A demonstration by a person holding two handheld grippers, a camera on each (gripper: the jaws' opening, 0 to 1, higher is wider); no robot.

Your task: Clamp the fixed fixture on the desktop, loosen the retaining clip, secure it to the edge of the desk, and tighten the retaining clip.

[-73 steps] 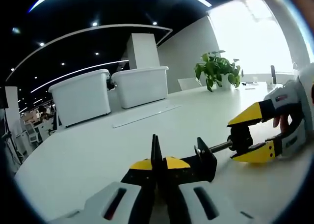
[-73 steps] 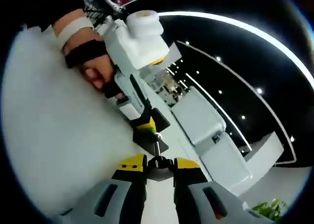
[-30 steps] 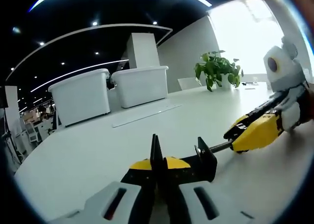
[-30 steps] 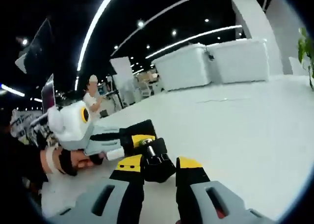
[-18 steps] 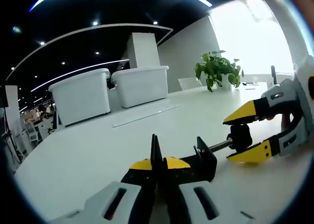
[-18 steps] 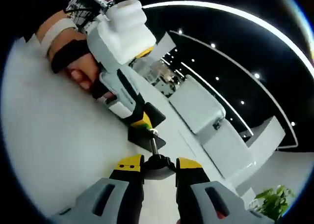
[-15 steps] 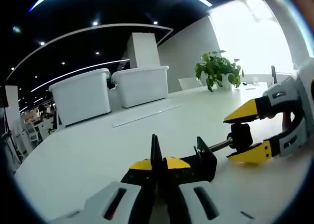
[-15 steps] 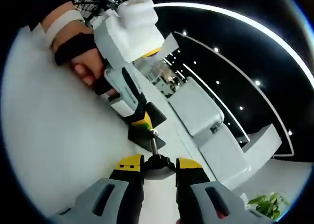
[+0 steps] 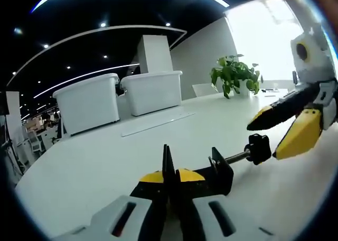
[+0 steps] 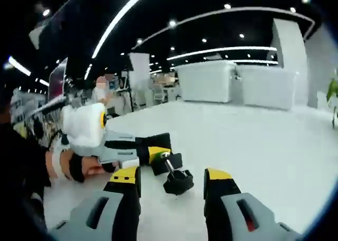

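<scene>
At the bottom centre of the left gripper view, the black clamp fixture (image 9: 214,176) lies on the white desk (image 9: 95,172), its thin upright plate pinched between the yellow-tipped jaws of the left gripper (image 9: 168,176), which are drawn in narrow on it. From the fixture's block a threaded screw runs toward the right of the frame and ends in a black knob (image 9: 258,148). The right gripper (image 9: 282,129) comes in from the right edge of that frame with its 2 jaws spread wide, the black-and-yellow tips just beside the knob and not closed on it.

In the right gripper view, the same knob (image 10: 178,183) sits low in the frame between the 2 wide-apart jaws of the right gripper (image 10: 172,182), with a gap showing on either side. The screw leads up and left to the fixture (image 10: 165,161), where the left gripper (image 10: 150,151) holds it, and a hand (image 10: 74,167) wraps that gripper's handle at the left of the frame.

Farther back on the desk, 2 white storage bins (image 9: 119,99) stand side by side in the upper left of the left gripper view, a flat white strip (image 9: 157,123) lies in front of them, and a green potted plant (image 9: 235,74) stands in the upper right by the bright window.
</scene>
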